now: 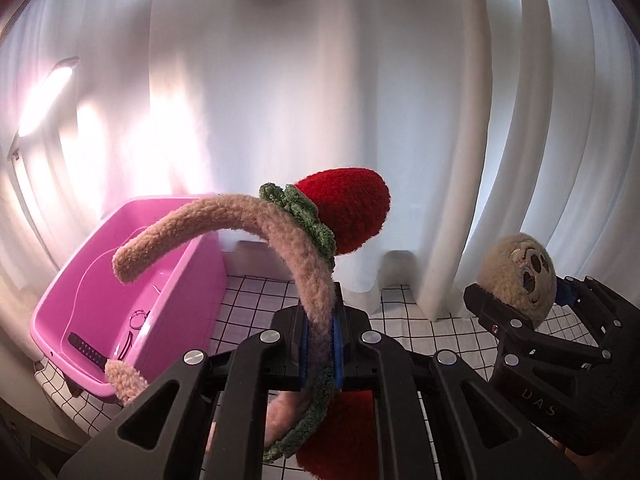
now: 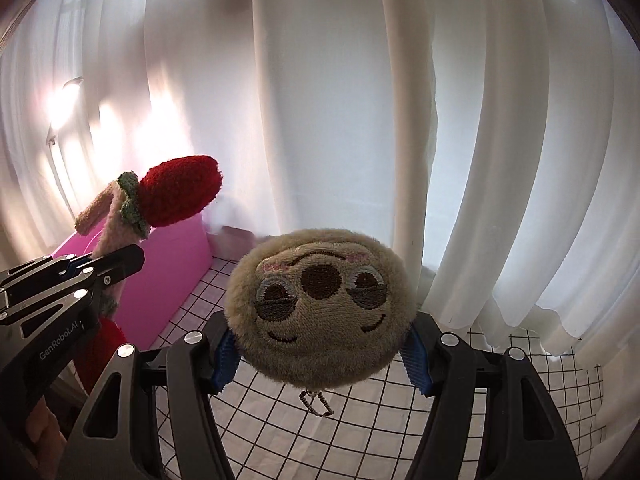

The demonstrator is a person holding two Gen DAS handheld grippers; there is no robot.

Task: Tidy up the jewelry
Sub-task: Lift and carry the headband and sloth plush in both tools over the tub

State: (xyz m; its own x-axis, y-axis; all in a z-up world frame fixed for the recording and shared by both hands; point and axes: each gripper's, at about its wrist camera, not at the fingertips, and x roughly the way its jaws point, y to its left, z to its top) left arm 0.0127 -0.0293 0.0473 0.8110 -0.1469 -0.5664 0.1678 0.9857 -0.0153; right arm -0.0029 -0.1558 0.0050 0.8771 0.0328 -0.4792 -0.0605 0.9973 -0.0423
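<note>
My left gripper [image 1: 320, 344] is shut on a fuzzy pink headband [image 1: 248, 216] with red plush strawberries [image 1: 352, 208], held up in the air beside the pink bin [image 1: 132, 280]. The headband also shows in the right wrist view [image 2: 116, 216]. My right gripper [image 2: 316, 352] is shut on a round tan plush sloth-face charm [image 2: 320, 308] with a small elastic loop [image 2: 316, 400] hanging below it. The charm shows at the right in the left wrist view [image 1: 516, 276]. The bin holds a black comb-like clip [image 1: 86, 348] and a thin wire piece [image 1: 138, 318].
A white cloth with a black grid [image 2: 360, 432] covers the table. White curtains [image 1: 360, 100] hang close behind. A lit lamp [image 1: 46, 96] stands at the far left. The left gripper appears in the right wrist view [image 2: 108, 268].
</note>
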